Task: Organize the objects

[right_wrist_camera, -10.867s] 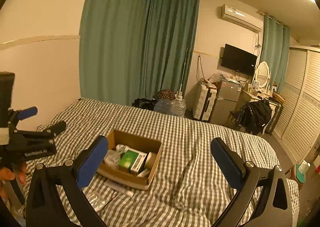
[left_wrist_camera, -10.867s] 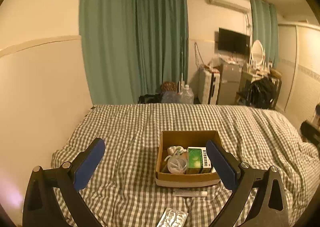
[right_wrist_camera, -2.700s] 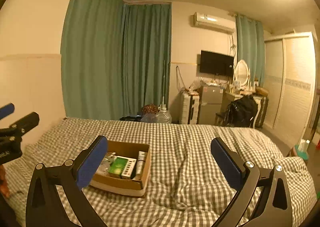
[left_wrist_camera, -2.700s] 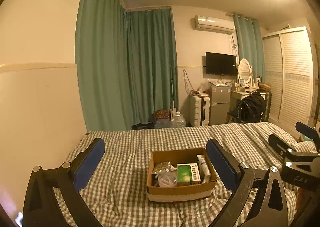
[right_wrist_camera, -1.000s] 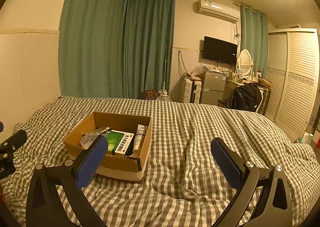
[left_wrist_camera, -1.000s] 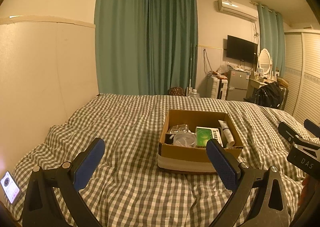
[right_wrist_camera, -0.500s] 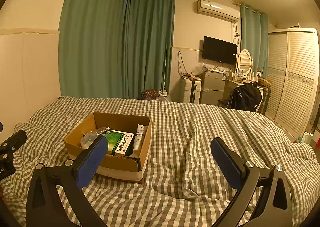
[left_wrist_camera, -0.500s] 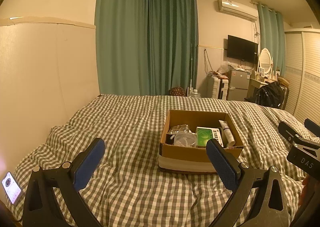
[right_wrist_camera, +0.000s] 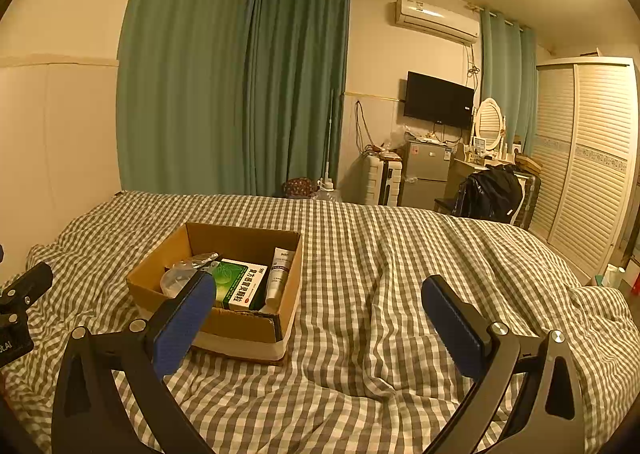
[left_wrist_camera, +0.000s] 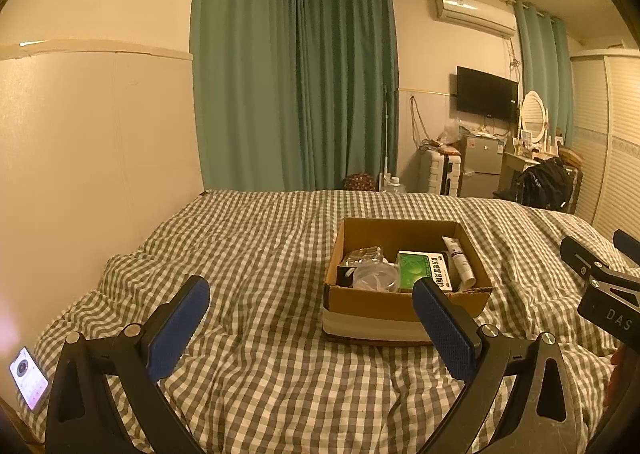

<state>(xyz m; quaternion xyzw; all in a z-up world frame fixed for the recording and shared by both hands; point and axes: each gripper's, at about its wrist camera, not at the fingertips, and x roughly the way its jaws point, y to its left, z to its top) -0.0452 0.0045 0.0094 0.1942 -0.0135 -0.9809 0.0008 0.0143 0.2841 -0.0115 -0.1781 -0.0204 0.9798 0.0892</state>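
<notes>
We hold the left gripper above the green-and-white checked bedspread with its blue-padded fingers spread wide and nothing between them. The right gripper hovers over the same cover, its jaws equally wide and empty.

Just ahead of us sits the open brown cardboard box, resting on the bedspread; in the right wrist view it lies to the left, behind that gripper's left finger. Inside we see a green-and-white medicine carton lying flat, a white squeeze tube along the box's right wall, a clear round plastic container and a silver blister pack.

At the bed's left edge lies a lit smartphone.
</notes>
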